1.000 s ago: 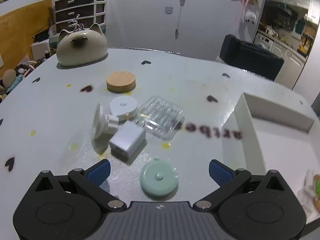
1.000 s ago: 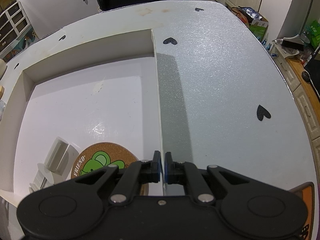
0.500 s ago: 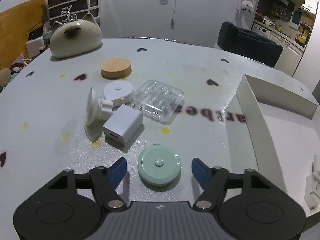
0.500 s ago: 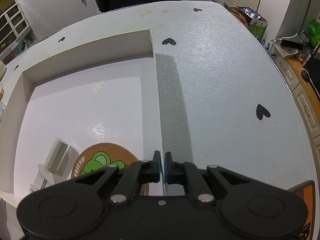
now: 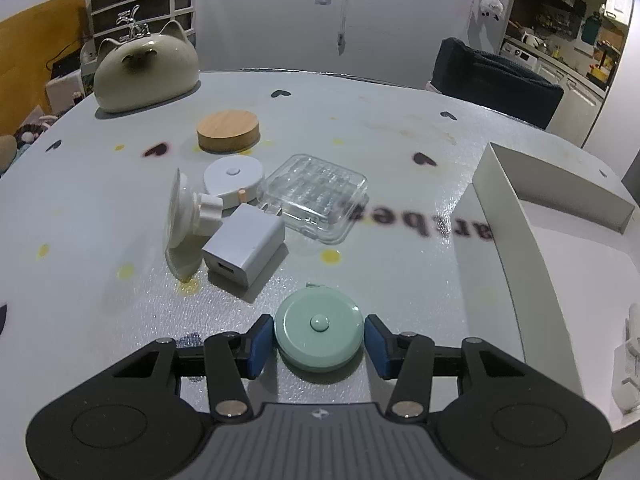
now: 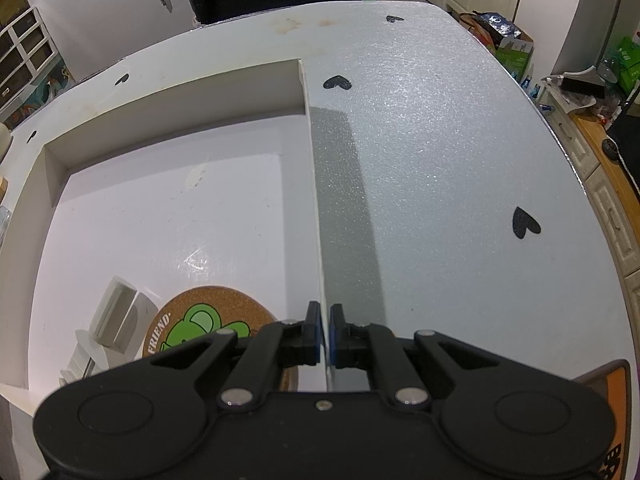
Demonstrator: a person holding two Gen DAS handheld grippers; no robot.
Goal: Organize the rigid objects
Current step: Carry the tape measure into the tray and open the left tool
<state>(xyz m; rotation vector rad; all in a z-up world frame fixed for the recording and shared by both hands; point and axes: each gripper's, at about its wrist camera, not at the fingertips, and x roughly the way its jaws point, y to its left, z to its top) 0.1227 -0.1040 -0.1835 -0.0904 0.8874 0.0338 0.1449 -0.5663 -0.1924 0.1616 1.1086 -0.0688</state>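
Closing around a mint-green round tape measure, the left gripper has its blue pads at either side of the disc, seemingly just touching it.

Its jaws have just been narrowing, the disc lying flat on the table between them, near the table's front edge. Just beyond lie a white charger cube, a suction-cup holder, a white tape measure, a clear plastic case and a wooden lid. The right gripper is pinched on the white tray's side wall; a cork coaster rests inside.
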